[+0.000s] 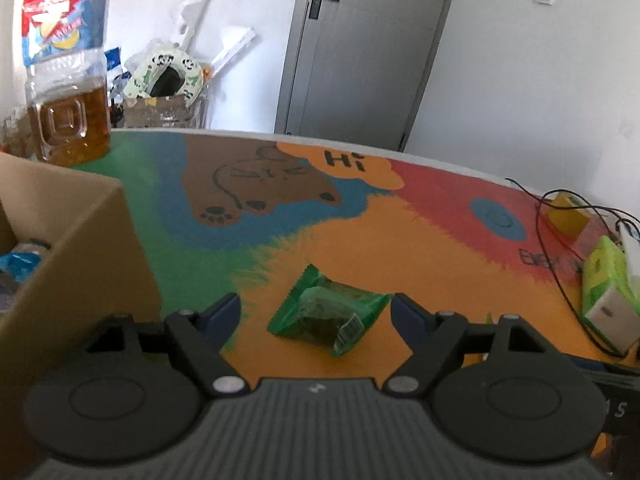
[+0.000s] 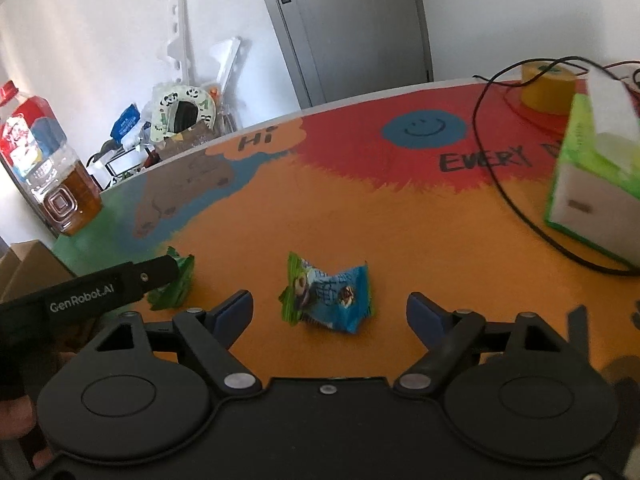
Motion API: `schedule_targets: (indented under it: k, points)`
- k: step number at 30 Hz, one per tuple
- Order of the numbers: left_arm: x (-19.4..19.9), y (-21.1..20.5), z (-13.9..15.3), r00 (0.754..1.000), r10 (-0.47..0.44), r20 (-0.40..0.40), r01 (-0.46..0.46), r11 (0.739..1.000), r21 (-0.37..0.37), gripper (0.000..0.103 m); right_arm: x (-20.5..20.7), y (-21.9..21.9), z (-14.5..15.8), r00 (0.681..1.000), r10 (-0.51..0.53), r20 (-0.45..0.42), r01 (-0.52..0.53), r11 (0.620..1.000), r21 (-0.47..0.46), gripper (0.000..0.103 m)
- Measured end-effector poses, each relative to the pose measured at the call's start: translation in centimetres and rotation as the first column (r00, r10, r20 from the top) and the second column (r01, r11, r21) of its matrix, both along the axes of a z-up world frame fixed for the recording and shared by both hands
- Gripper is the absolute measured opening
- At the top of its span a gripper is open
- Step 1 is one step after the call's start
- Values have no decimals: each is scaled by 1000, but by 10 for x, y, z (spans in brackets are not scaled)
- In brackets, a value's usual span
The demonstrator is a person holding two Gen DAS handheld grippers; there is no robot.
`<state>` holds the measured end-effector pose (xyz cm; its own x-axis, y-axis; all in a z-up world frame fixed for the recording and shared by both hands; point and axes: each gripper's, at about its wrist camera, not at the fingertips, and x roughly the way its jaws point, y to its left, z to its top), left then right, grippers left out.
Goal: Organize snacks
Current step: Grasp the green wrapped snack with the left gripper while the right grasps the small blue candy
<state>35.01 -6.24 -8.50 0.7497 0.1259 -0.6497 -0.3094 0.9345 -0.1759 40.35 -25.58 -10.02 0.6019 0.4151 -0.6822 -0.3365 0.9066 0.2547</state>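
A green snack packet (image 1: pixel 328 314) lies on the orange part of the colourful table mat (image 1: pixel 400 232). My left gripper (image 1: pixel 316 305) is open just in front of it, with one blue-padded finger on either side and neither touching it. In the right wrist view, a crumpled blue-and-green snack packet (image 2: pixel 330 296) lies on the mat between the spread fingers of my open right gripper (image 2: pixel 329 301), which does not touch it. At the left of that view, one black finger (image 2: pixel 156 272) of the left gripper reaches over the green packet (image 2: pixel 176 290).
An open cardboard box (image 1: pixel 88 248) holding some packets stands at the left. A bottle of amber liquid (image 1: pixel 68 120) stands at the far left corner. On the right are a green tissue box (image 2: pixel 592 184), a yellow tape roll (image 2: pixel 546 88) and a black cable (image 2: pixel 494 176).
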Motion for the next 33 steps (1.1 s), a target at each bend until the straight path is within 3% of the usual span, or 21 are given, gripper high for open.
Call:
schedule_targets:
  k: [5,8,9,12,15,17,20,33]
  points:
    - [11,2,-8,1000,5,-14,-5,1000,-6,80,9,8,-6,1000,16,17,-15,1000,-22,77]
    - [14,1,-13,1000,7,-19,-7,1000,4,76,11,9,-5,999,9,43,-6,998,-69,56]
    - [15,-1,-14,1000,6,-15,-6,1000,18,75,10,8,-4,999,5,50,-1,996,-91,44]
    - [13,-5,-15,1000,2,-10,-2,999,47,68,11,1,-3,999,12,46,-8,997,-80,39]
    - [8,-8,-15,1000,-3,1,3,998,64,57,6,-6,-2,999,-2,50,5,997,-76,38]
    - [5,-10,-14,1000,-3,-2,3,997,72,33,2,-10,-1,999,-16,48,19,998,-66,37]
    - [1,-13,-15,1000,-19,1,19,997,70,26,-5,-15,1,999,-23,49,26,998,-49,37]
    - [-51,-19,-9,994,-81,71,82,997,-14,25,-47,-32,10,996,-65,65,65,998,-4,37]
